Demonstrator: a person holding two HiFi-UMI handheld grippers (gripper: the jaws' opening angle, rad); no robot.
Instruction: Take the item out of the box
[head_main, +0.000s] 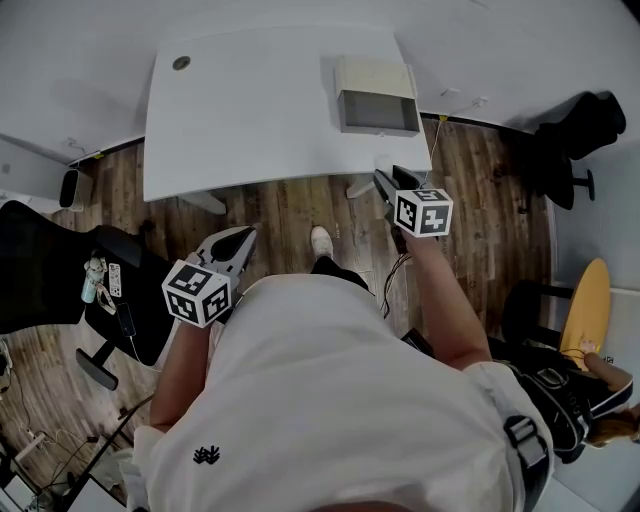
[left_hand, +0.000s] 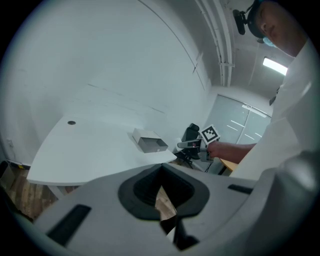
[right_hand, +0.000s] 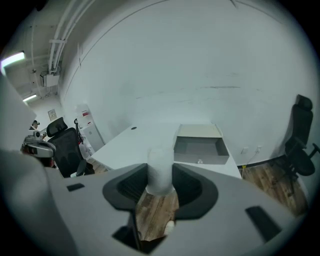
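Jaws of the right gripper (right_hand: 160, 180) clamp a white cylinder (right_hand: 160, 162), plain only in the right gripper view, the open box (right_hand: 200, 146) ahead of them on the white table (right_hand: 131, 145) over wood floor (right_hand: 155, 212), while the left gripper (left_hand: 161, 175) has its jaws closed, empty.

Smooth matt white table (head_main: 250, 110), wood-grain plank floor (head_main: 290, 215), matt pale box (head_main: 377, 72), smooth white cylinder (right_hand: 160, 172)

right hand-held gripper (right_hand: 160, 178): jaws clamp white cylinder (right_hand: 160, 167) | open box (right_hand: 200, 149) on white table (right_hand: 125, 142) beyond
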